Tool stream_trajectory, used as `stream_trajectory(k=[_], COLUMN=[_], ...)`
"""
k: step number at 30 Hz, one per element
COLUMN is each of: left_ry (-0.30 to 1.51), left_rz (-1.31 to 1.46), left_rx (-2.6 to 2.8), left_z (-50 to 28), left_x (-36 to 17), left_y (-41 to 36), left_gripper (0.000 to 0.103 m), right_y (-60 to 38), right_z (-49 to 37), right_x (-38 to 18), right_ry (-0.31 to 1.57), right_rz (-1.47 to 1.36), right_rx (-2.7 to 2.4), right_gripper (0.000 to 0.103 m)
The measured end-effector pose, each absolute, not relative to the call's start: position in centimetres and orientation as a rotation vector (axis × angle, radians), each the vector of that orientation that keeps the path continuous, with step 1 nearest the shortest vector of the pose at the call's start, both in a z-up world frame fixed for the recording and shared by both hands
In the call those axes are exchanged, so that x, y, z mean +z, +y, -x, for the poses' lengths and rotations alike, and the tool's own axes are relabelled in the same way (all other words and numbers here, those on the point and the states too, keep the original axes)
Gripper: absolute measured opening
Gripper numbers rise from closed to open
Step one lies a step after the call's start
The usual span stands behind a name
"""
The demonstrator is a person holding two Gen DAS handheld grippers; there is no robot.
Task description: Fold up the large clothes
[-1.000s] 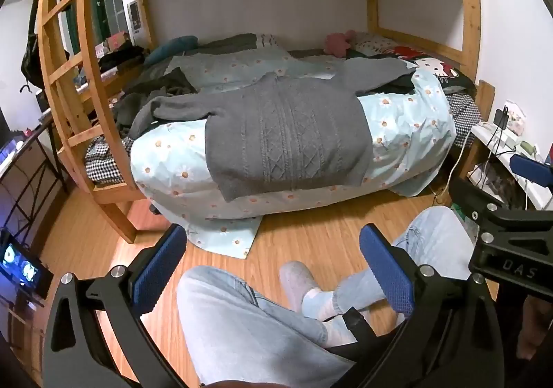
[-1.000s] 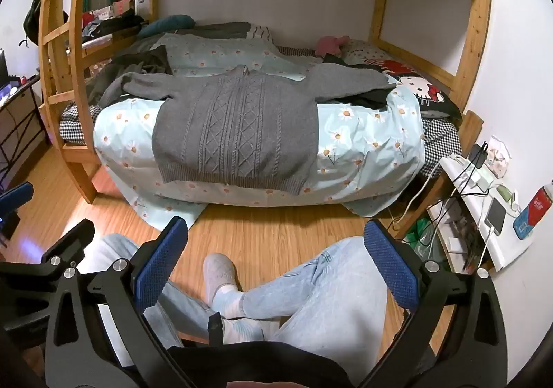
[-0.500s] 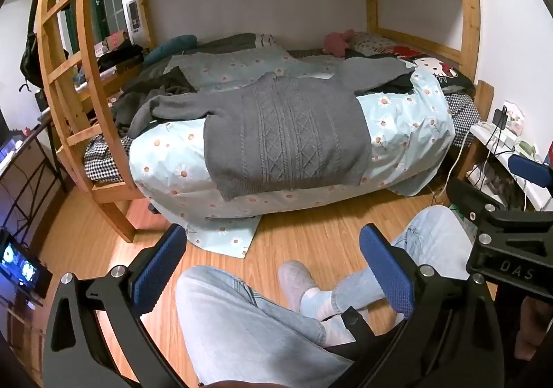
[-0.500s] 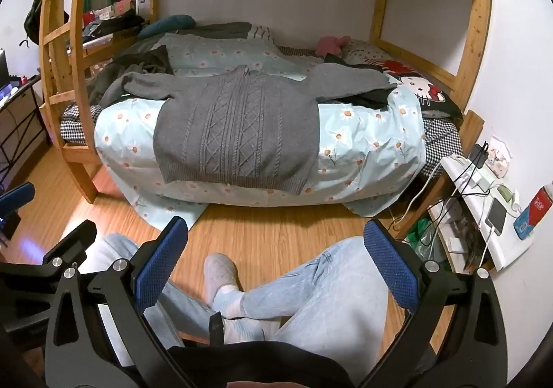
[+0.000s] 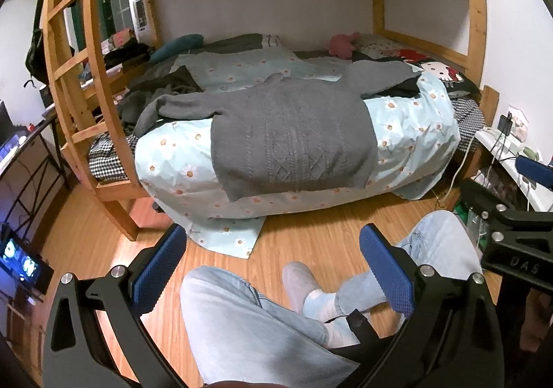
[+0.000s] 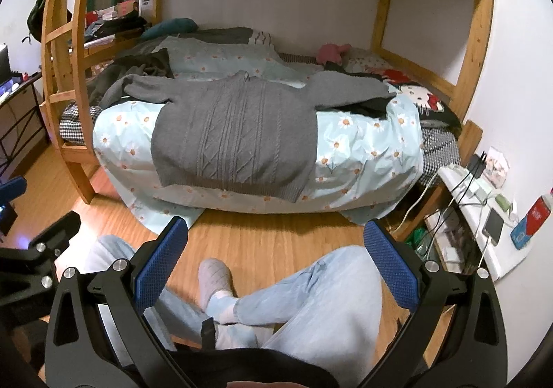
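Both grippers, left (image 5: pixel 273 263) and right (image 6: pixel 274 258), gape empty; I approach the sweater (image 6: pixel 235 139) sleeves squarely, keeping it flat.

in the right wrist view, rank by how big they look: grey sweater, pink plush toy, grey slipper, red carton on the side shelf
1. grey sweater, by far the largest.
2. grey slipper.
3. pink plush toy and red carton look about alike; the toy lies farther back, so ranking them is unsure.

One grey sweater (image 6: pixel 238 139), one bunk bed (image 6: pixel 373 153), two hand-held grippers, left (image 5: pixel 273 270) and right (image 6: pixel 276 267).
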State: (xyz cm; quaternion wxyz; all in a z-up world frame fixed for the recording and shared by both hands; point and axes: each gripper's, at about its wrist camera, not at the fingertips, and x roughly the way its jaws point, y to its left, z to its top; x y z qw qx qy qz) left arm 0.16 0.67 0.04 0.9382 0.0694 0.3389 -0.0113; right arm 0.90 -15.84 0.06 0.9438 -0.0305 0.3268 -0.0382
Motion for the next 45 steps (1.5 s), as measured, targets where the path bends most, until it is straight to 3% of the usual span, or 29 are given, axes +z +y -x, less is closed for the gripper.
stream_trajectory(k=[45], left_ry=[0.733], left_rz=[-0.159], left_rx=[-0.049], left_z=[-0.7], left_x=[-0.6], left_y=[0.6], left_gripper=[0.099], right_y=[-15.8], right_z=[-0.7], right_x=[0.2], right_ry=[0.656], right_rz=[0.070], right_rx=[-0.088], right_gripper=[0.100])
